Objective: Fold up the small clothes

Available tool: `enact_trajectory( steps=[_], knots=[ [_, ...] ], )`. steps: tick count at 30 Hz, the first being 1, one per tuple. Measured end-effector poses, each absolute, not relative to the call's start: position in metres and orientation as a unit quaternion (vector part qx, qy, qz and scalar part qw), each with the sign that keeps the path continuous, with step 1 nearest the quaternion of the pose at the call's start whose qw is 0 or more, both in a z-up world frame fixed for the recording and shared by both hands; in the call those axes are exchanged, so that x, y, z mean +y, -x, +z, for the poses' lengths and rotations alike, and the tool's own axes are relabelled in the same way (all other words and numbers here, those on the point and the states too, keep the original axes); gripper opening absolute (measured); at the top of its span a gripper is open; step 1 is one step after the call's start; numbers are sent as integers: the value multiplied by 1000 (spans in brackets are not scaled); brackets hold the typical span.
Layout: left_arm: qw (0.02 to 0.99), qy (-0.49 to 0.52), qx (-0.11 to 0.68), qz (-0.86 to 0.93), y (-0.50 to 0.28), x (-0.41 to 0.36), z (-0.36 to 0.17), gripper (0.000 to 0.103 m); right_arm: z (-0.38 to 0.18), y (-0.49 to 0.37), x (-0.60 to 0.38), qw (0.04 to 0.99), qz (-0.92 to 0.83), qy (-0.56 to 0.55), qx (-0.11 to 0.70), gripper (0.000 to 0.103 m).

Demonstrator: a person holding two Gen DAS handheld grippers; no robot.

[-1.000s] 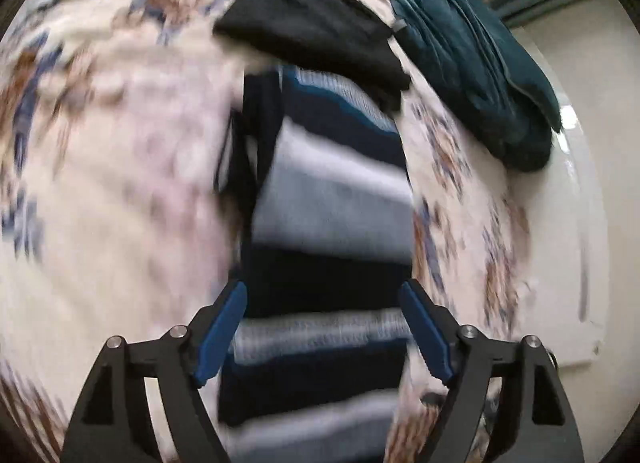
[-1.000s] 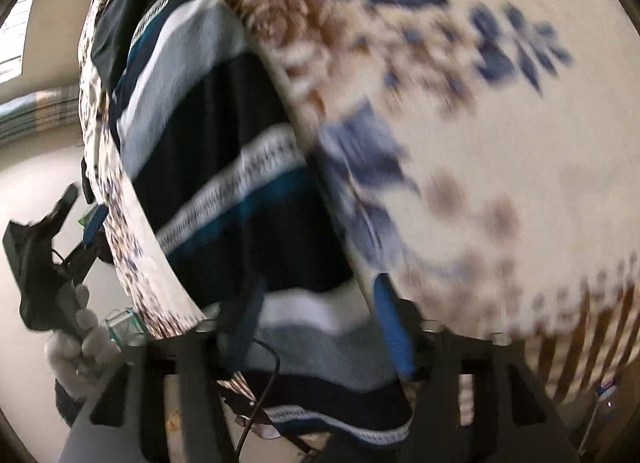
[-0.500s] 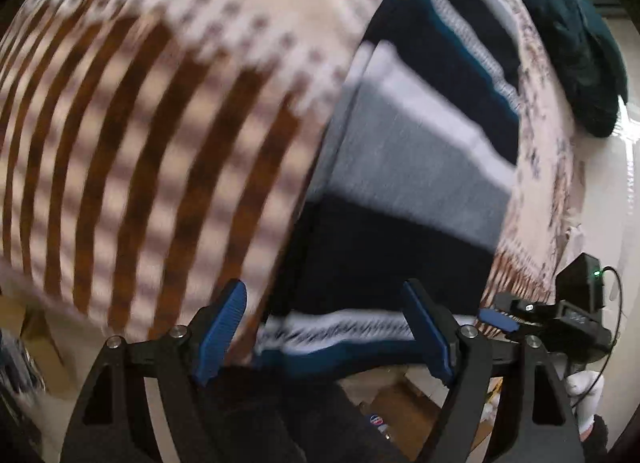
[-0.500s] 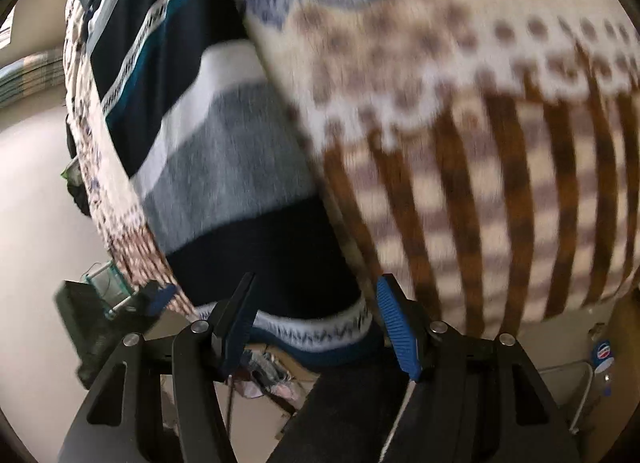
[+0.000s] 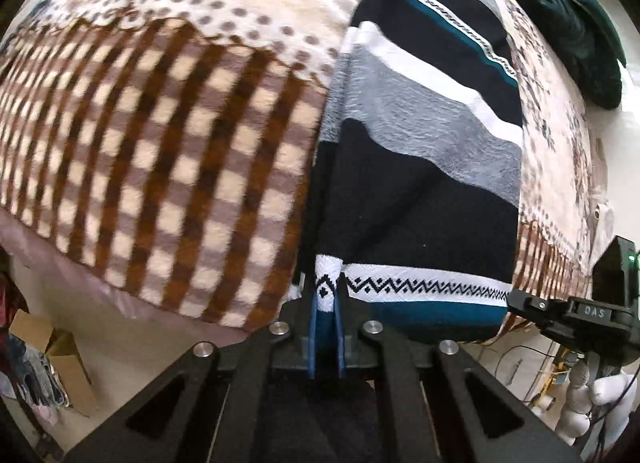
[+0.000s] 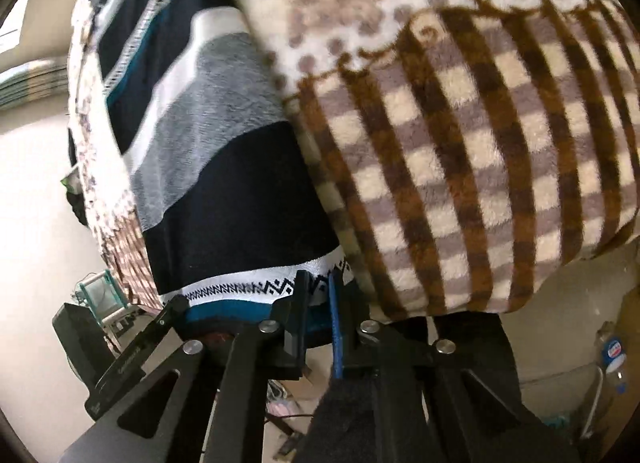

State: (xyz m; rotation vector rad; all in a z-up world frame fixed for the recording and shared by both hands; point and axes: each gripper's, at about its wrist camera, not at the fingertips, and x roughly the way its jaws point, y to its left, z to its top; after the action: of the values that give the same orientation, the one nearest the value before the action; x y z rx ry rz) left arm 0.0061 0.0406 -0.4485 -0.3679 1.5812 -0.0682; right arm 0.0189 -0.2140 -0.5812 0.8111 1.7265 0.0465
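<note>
A striped garment point(image 5: 424, 151) in navy, grey, white and teal lies lengthwise on a bed covered by a plaid and floral blanket point(image 5: 152, 135). Its patterned hem hangs at the bed's near edge. My left gripper point(image 5: 326, 295) is shut on the hem's left corner. My right gripper point(image 6: 318, 289) is shut on the hem's right corner, where the garment point(image 6: 216, 151) meets the blanket point(image 6: 472, 151). The right gripper also shows in the left wrist view point(image 5: 576, 315), and the left one in the right wrist view point(image 6: 132, 351).
A dark teal quilt point(image 5: 560, 11) lies at the far right of the bed. A cardboard box point(image 5: 56, 363) stands on the floor at left. A bottle point(image 6: 612, 359) stands on the floor at right. Cables and clutter lie under the bed edge.
Both grippers moved down to the near hem of the garment and closed on its two corners; they were open half a second ago.
</note>
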Motion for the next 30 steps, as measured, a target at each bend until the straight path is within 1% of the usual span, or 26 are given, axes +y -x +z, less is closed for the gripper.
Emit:
enact_trajectory(
  steps=[2,5,7,9,10,11,12,13,14,15,17,20,25,29,30],
  knots=[
    [683,164,712,-20,0,54,-464,5,-576,-19,-209,588,22,-325,740,7],
    [669,168,724,-19,-3,56,-488,5,-594,-16,-202,572,8,-315,758,7],
    [664,172,727,-24,-2,57,-489,7,-609,-14,-204,551,-3,-324,769,7],
    [662,197,723,-24,-1,64,-484,10,-612,-13,-210,535,-3,-354,767,7],
    [658,215,721,-27,1,74,-479,15,-611,-13,-212,535,1,-358,765,8],
    [659,227,716,-22,4,81,-475,31,-607,-15,-215,537,8,-358,764,13],
    [665,242,706,-22,6,88,-470,51,-604,-16,-216,540,14,-358,762,21],
    [669,259,697,-26,8,93,-467,61,-600,-17,-219,543,23,-361,758,42],
    [669,274,690,-28,9,98,-468,70,-598,-19,-220,546,32,-367,753,58],
    [665,287,689,-31,9,101,-473,70,-597,-21,-222,548,39,-372,748,61],
    [653,296,695,-42,5,99,-489,70,-600,-23,-229,551,53,-373,745,62],
    [644,278,710,-64,1,84,-507,71,-611,-30,-228,546,73,-379,744,62],
    [655,234,715,-65,-4,65,-503,71,-643,-32,-215,526,91,-400,745,62],
    [662,228,709,-77,-4,51,-499,71,-651,-30,-212,522,98,-425,733,62],
    [665,231,706,-79,-2,48,-500,68,-652,-28,-213,520,102,-432,730,62]
  ],
)
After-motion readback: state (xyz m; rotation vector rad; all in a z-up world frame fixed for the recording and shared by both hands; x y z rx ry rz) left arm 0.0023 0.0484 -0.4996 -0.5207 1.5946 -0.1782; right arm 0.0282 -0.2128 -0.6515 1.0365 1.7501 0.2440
